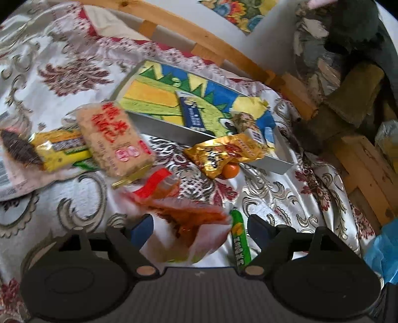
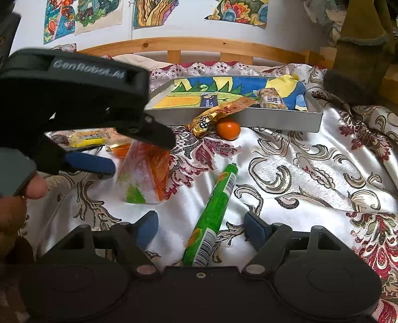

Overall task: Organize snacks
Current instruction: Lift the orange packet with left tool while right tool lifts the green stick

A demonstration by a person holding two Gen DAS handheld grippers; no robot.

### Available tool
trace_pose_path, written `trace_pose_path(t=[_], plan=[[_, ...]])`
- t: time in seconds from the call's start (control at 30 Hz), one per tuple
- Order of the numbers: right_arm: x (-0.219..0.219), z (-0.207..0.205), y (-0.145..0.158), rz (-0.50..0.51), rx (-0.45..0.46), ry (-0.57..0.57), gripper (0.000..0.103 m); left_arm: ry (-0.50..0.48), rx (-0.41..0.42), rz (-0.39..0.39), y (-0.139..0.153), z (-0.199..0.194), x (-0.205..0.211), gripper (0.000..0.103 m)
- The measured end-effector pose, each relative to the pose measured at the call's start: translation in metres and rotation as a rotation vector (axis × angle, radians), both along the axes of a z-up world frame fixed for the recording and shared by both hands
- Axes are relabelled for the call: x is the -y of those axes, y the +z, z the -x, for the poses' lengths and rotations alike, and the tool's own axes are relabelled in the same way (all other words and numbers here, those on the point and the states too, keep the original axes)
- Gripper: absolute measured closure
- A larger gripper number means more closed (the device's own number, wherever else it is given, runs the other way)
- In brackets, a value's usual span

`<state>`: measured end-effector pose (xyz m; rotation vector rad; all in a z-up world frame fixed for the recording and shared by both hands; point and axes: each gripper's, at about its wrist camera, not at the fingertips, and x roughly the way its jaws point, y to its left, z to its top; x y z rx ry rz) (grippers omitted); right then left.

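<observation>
Left gripper [image 1: 200, 227]: angled downward, jaws wide over orange snack packet [image 1: 191, 218]. Right gripper [image 2: 201, 227]: angled downward, jaws wide, straddling green tube [image 2: 214, 211].

A home, probably a bedroom: a patterned bedspread [image 2: 286, 169] is covering what is looking like a bed, a wooden headboard [image 2: 199, 46] is running along its far edge, and colourful drawings [image 2: 82, 17] are hanging on the white wall [image 2: 189, 27] behind.
</observation>
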<state>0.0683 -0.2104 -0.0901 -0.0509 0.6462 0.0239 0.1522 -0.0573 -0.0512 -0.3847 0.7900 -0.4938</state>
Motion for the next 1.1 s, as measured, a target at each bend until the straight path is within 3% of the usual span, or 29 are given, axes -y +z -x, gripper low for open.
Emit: trace_pose_path(t=[0.13,0.2,0.27,0.47,0.67,0.83,1.1], plan=[[-0.004,0.002,-0.001,0.038,0.011,-0.017,0.026,-0.009,0.030,-0.054,0.000,0.000,0.009,0.025],[-0.002,0.002,-0.001,0.040,0.014,-0.024,0.029,-0.021,0.016,-0.085,-0.003,-0.001,0.013,0.044],[-0.002,0.002,-0.001,0.040,0.017,-0.031,0.036,-0.043,0.017,-0.090,-0.005,-0.001,0.016,0.049],[-0.002,0.002,-0.001,0.035,0.013,-0.013,0.061,-0.040,0.060,-0.125,-0.004,0.008,0.019,0.053],[-0.006,0.001,0.000,0.057,0.009,0.010,0.072,-0.045,0.074,-0.130,-0.003,0.010,0.020,0.053],[-0.015,0.006,0.004,0.234,0.035,0.016,0.084,-0.043,0.073,-0.115,-0.003,0.010,0.018,0.053],[-0.018,0.002,-0.013,0.459,0.011,0.067,0.083,-0.044,0.071,-0.104,-0.003,0.009,0.016,0.053]])
